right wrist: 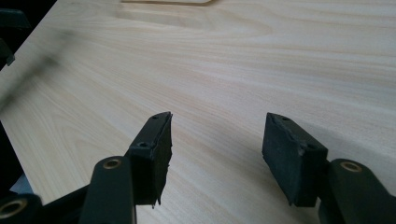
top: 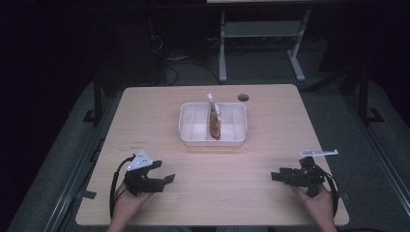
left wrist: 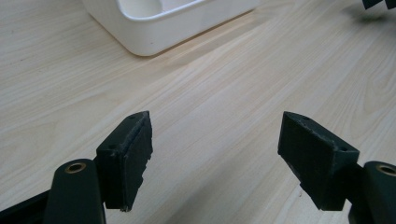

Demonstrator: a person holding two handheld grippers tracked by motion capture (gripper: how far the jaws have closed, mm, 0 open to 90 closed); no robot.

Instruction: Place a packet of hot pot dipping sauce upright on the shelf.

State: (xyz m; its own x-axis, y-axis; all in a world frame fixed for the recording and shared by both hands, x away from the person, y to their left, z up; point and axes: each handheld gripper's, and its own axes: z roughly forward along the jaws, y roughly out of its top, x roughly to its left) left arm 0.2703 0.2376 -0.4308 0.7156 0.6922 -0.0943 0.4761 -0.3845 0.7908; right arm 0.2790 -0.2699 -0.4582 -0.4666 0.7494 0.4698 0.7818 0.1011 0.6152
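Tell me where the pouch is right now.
In the high view the pouch stands upright inside the white tub, right of the tub's middle, at the table's far centre, well beyond both grippers.

Dim surroundings are swallowing the high view's edges, while the pale worktop (top: 203,193) is glowing evenly; close-up fingers (left wrist: 130,154) are blurring slightly.

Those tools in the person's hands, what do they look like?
Both are black. The left tool carries a grey three-cornered plate and a looping black cable. The right tool has a cable too. Each ends in two blocky black pads.
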